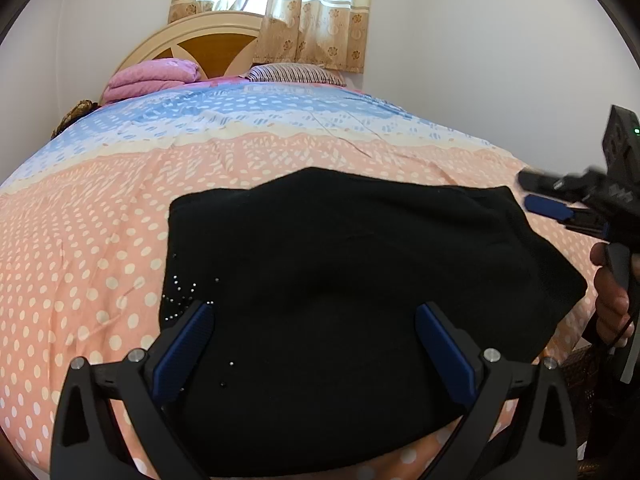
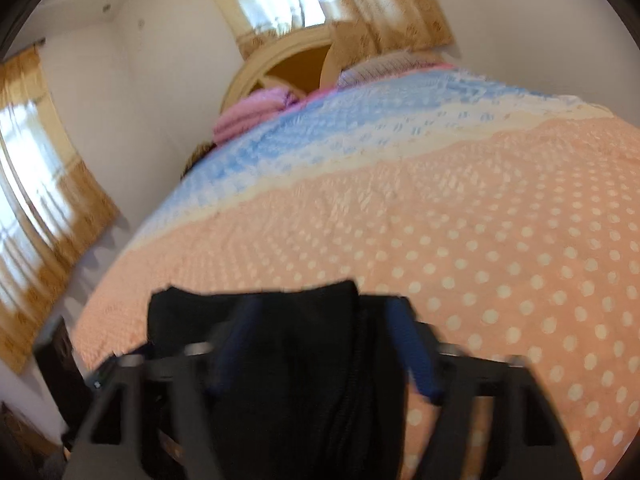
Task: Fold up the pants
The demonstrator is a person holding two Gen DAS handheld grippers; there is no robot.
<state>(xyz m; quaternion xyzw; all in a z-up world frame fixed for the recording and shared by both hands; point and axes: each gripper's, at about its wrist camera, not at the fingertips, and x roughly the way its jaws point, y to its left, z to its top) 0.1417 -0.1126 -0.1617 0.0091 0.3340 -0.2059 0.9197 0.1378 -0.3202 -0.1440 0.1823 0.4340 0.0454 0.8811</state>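
Note:
Black pants (image 1: 360, 280) lie folded in a compact bundle on the peach polka-dot bedspread (image 1: 100, 248); small studs glint near their left edge. My left gripper (image 1: 314, 316) is open just above the near part of the pants, its blue pads (image 1: 188, 344) wide apart and empty. My right gripper (image 1: 532, 194) shows at the right edge of the left wrist view, beside the pants' far right corner. In the blurred right wrist view the right gripper (image 2: 324, 320) is open with the pants (image 2: 288, 340) below and between its fingers.
The bed runs back to a wooden headboard (image 1: 192, 44) with a folded pink blanket (image 1: 152, 80) and a striped pillow (image 1: 296, 74). Curtained windows (image 1: 276, 4) are behind. Dark furniture (image 2: 60, 356) stands by the bed's left side.

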